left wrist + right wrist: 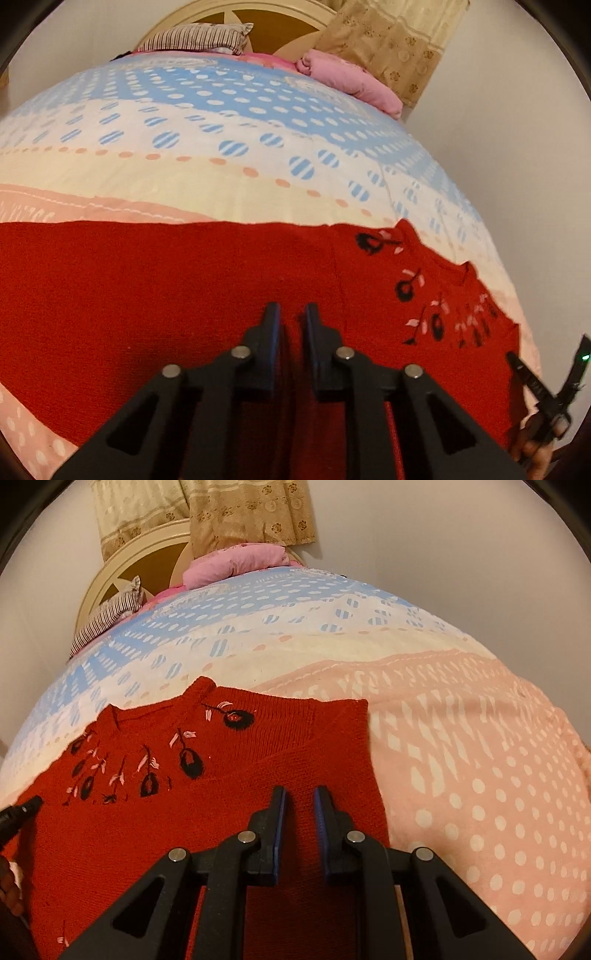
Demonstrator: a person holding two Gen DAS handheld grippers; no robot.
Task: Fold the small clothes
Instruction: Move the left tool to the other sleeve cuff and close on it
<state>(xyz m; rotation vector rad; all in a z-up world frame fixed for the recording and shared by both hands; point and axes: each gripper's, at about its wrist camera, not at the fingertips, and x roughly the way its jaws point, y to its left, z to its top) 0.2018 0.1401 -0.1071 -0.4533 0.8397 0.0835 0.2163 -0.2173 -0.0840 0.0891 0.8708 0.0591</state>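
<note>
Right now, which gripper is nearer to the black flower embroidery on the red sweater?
Right. The right gripper sits just below the black flower embroidery on the red sweater; the left gripper is over plain red knit, farther to its side.

The sweater (pixel 207 812) is deep red knit, embroidered near its neckline with black round flowers on black stems and small pale pink leaves. Beyond the sweater, the bedspread (pixel 221 177) runs in bands: salmon pink with white dots next to the sweater, then cream edged by a row of peach dots, then white with blue-striped dots, then sky blue with white dots. Farther from the sweater lie a plain pink pillow (pixel 347 79) and a pillow (pixel 199 37) in thin dark and white stripes. The headboard (pixel 122 572) is cream with brown panels. The curtain (pixel 251 513) is beige and tan with brown flowers. Both grippers are black, with blue pads inside the jaws.
</note>
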